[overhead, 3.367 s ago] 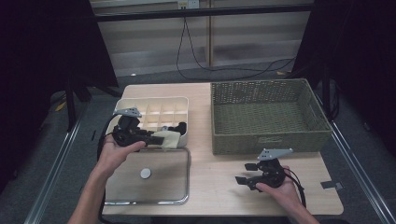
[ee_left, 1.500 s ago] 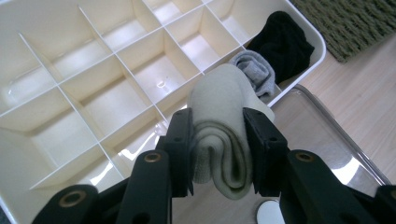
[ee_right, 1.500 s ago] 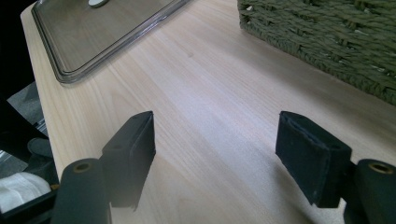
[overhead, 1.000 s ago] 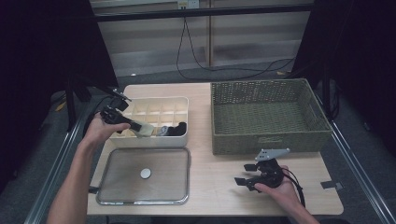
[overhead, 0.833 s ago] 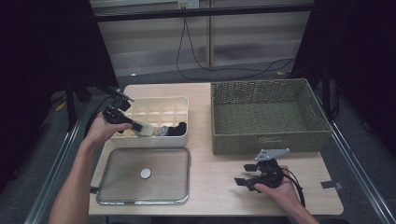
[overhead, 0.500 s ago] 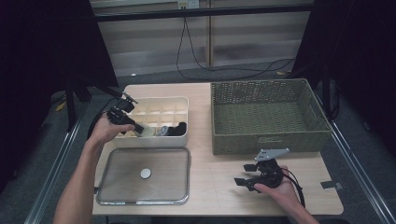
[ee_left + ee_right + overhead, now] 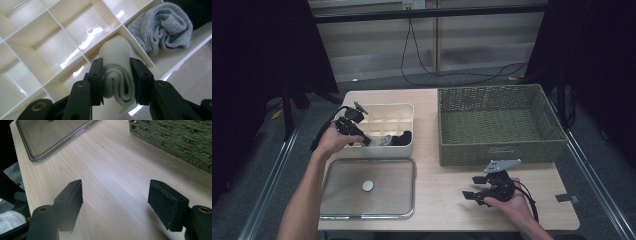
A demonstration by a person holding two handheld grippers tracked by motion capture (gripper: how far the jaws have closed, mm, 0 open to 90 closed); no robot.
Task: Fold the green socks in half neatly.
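Glossy gridded box (image 7: 37,37), soft rolled sock (image 7: 116,75)

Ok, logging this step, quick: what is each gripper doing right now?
Left gripper: shut on the rolled cream sock, over the white divided box.
Right gripper: open, holding nothing, above the wooden table.

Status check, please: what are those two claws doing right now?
Left gripper shut on cream sock, over divided box. Right gripper open, idle above table. Nothing blocking.
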